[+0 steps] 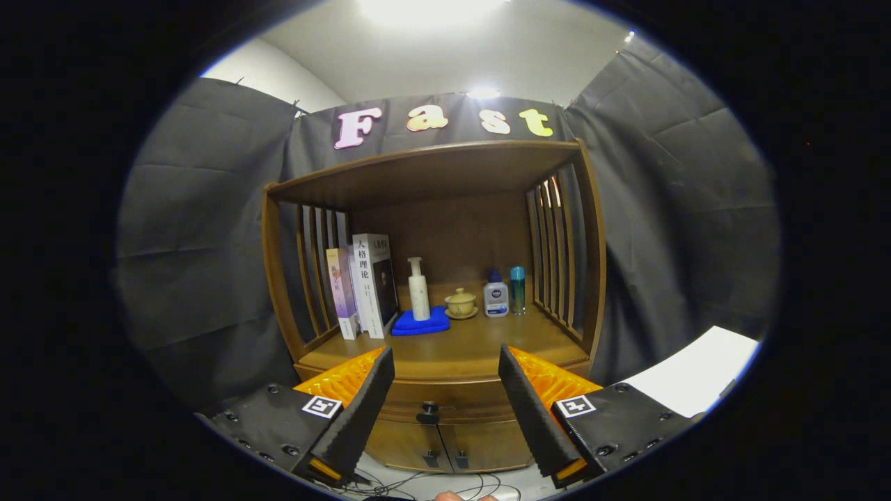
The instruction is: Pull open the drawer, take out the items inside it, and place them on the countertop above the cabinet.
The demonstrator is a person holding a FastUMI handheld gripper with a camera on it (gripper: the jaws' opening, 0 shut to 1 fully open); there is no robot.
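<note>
A brown wooden cabinet stands ahead of me. Its drawer sits closed under the countertop, and a dark knob on the drawer front shows between my fingers. My gripper is open, some way short of the cabinet, with nothing between its fingers. The drawer's contents are hidden. On the countertop stand books, a white pump bottle on a blue cloth, a small lidded cup, a white bottle with a blue cap and a teal can.
Slatted side walls and a top shelf enclose the countertop. Two lower cabinet doors sit below the drawer. Cables lie on the floor in front. A white surface lies to the right. A fingertip shows at the bottom.
</note>
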